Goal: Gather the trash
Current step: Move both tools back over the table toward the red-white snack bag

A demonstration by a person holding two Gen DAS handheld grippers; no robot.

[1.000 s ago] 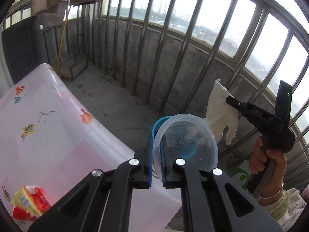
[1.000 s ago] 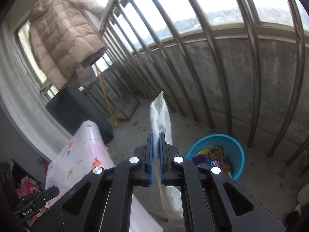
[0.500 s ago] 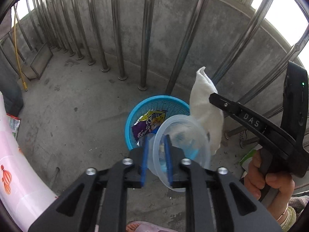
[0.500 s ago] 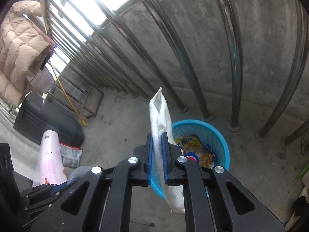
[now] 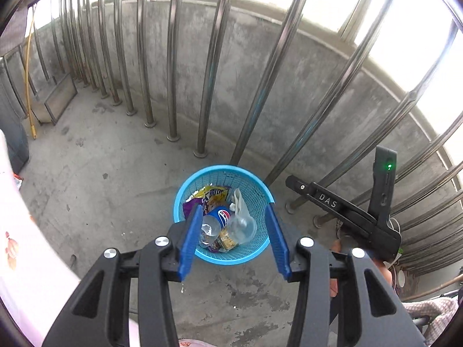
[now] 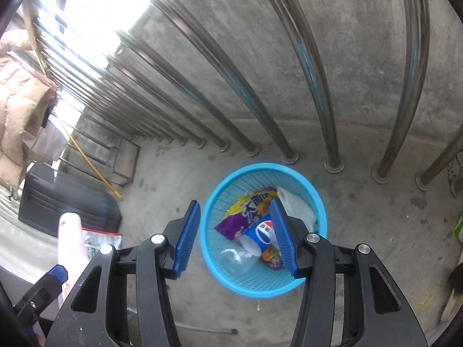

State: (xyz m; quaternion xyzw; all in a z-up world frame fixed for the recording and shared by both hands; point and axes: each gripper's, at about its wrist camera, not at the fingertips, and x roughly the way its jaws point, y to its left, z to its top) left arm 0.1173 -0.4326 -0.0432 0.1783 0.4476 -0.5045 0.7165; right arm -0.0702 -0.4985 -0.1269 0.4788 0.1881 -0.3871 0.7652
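**Both loads dropped into the blue basket**

Over the blue basket (image 5: 224,173) on the balcony floor, the left gripper (image 5: 233,237) and the right gripper (image 6: 235,235) hung side by side, pointing steeply down. Each had just been opening its jaws, and nothing was left between the blue pads — both stood released and empty.

Inside the basket lay the trash: a clear plastic lid (image 5: 241,228), a white tissue (image 6: 295,205) slumped against the far wall, a yellow-and-purple snack bag (image 6: 249,208), a blue cola cup (image 6: 262,232) on its side and a clear cup (image 5: 209,230) beside it. Steel railing bars (image 5: 208,86) rose just behind the basket.

By the look of it, this drop was done. Everything in there should have been very light. The tissue was soft and would have crumpled under any pinch; the lid and cups were thin, springy and slick — best taken across a rim edge, gently, since a hard squeeze would likely buckle them. At the left edge of the left wrist view showed a pink-clothed surface (image 5: 17,231); whether more trash remained on it could not be told
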